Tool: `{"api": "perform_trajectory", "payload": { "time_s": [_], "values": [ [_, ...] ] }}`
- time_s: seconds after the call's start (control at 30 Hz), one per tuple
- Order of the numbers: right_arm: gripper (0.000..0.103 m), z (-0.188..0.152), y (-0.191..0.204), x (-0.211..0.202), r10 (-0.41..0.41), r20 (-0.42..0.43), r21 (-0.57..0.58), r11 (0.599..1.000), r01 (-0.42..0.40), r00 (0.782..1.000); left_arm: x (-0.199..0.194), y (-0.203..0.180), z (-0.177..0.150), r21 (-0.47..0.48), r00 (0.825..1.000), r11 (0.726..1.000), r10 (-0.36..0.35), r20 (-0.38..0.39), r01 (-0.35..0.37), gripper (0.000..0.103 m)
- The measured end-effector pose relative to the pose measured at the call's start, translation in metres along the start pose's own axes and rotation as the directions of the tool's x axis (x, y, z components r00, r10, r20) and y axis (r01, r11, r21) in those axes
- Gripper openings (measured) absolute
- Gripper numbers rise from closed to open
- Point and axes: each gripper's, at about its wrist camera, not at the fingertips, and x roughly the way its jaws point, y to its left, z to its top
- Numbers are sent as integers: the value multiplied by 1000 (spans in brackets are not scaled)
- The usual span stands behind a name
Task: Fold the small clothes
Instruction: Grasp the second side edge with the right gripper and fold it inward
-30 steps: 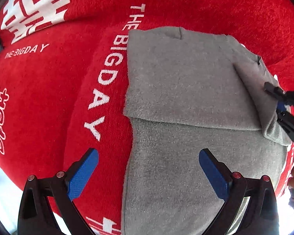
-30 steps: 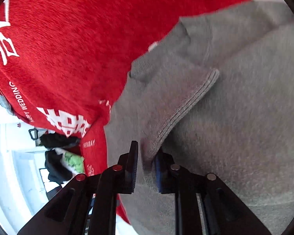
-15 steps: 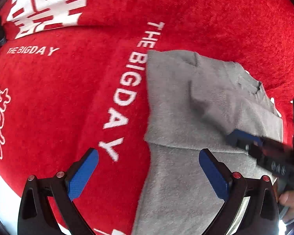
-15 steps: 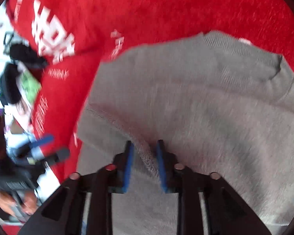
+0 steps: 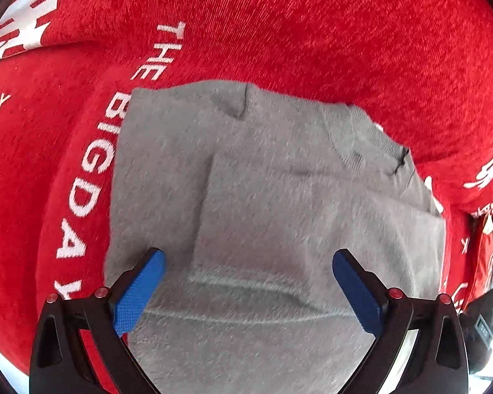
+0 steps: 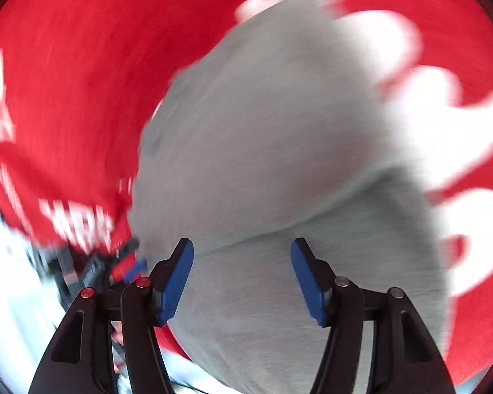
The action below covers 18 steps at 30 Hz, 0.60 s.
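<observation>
Both tongs, left (image 5: 248,282) and right (image 6: 241,274), hang released over the grey top (image 5: 272,216), the right just unclenching. It lies part-folded on the red cloth (image 5: 312,32); more folds probably remain.

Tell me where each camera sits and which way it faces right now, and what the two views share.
Left wrist: sits on the left gripper, facing steeply down on the folded grey garment lying on the red cloth; its own two blue-padded fingers show, open, nothing between them.
Right wrist: sits on the right gripper, angled down at the same garment, blurred; its fingers have just been opening, clear of the fabric.
Shared: the grey garment, the red cloth with white print; the right view also catches what looks like the left gripper at lower left.
</observation>
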Motion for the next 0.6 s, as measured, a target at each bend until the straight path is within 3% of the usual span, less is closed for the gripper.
{"api": "perform_trajectory", "payload": {
  "time_s": [0.07, 0.1, 0.17, 0.2, 0.23, 0.4, 0.5, 0.6],
  "values": [
    [66, 10, -16, -11, 51, 66, 87, 995, -57, 997, -1, -2, 3, 3, 1000, 1000, 20, 10, -20, 72],
    [66, 14, -23, -15, 71, 103, 127, 988, -84, 992, -1, -2, 4, 6, 1000, 1000, 26, 15, -26, 48],
    [63, 21, -28, -15, 85, 154, 176, 978, -112, 984, -1, 2, 8, -3, 1000, 1000, 8, 11, -8, 19],
    [53, 23, -27, -12, 74, 160, 194, 975, -105, 984, -2, 6, 9, -26, 1000, 1000, -13, 14, 14, 19],
    [8, 22, -18, -4, 46, 150, 195, 978, -75, 988, -5, 8, 8, -39, 999, 999, -25, 27, 26, 19],
    [6, 34, 3, -24, -18, 141, -35, 999, 23, 990, -25, 7, -10, 16, 997, 999, -33, 76, 32, 18],
    [6, 37, -17, -14, -51, 113, -14, 999, 53, 992, -11, 10, -21, 26, 999, 1000, 4, 37, -5, 15],
    [4, 40, -32, -14, 5, 80, 3, 1000, -5, 997, -12, 17, -26, 20, 998, 1000, 14, 54, -15, 14]
  ]
}}
